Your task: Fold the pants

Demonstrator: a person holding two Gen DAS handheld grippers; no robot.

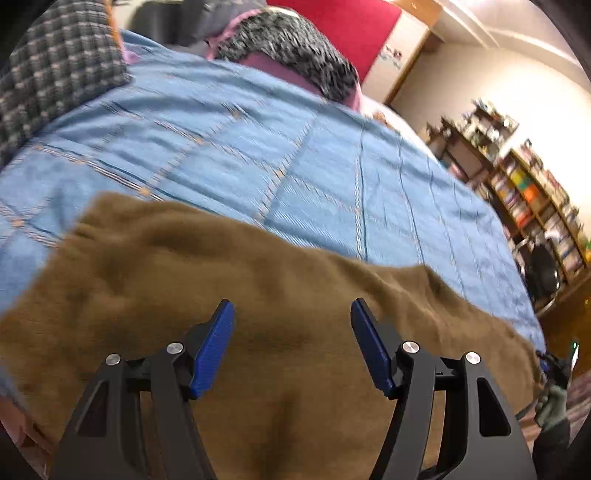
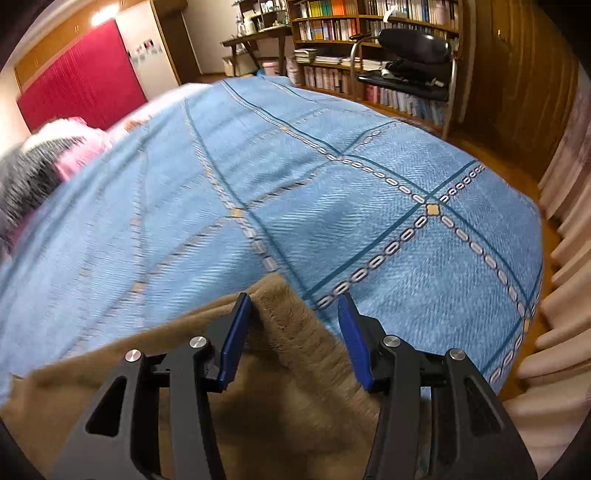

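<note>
Lying under me: blue bedspread (image 2: 369, 177), w/ brown pants (image 1: 258, 295) spreading across its near edge. I'm holding my left gripper (image 1: 291, 314) & right gripper (image 2: 295, 306) above pants, jaws apart, gripping nothing.

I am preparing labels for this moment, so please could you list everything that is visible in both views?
pants: one, brown, lying on the bedspread, near edge
bedspread: one, blue with chain-pattern lines, covering the bed
pillow: one, dark checked, far left of the bed
fuzzy blanket: one, dark grey with pink, far end of the bed
bookshelf: one, brown wood, back wall
chair: one, black, before the bookshelf
left hand-held gripper: black, blue pads, open over the pants
right hand-held gripper: black, blue pads, open at the pants' edge
</note>
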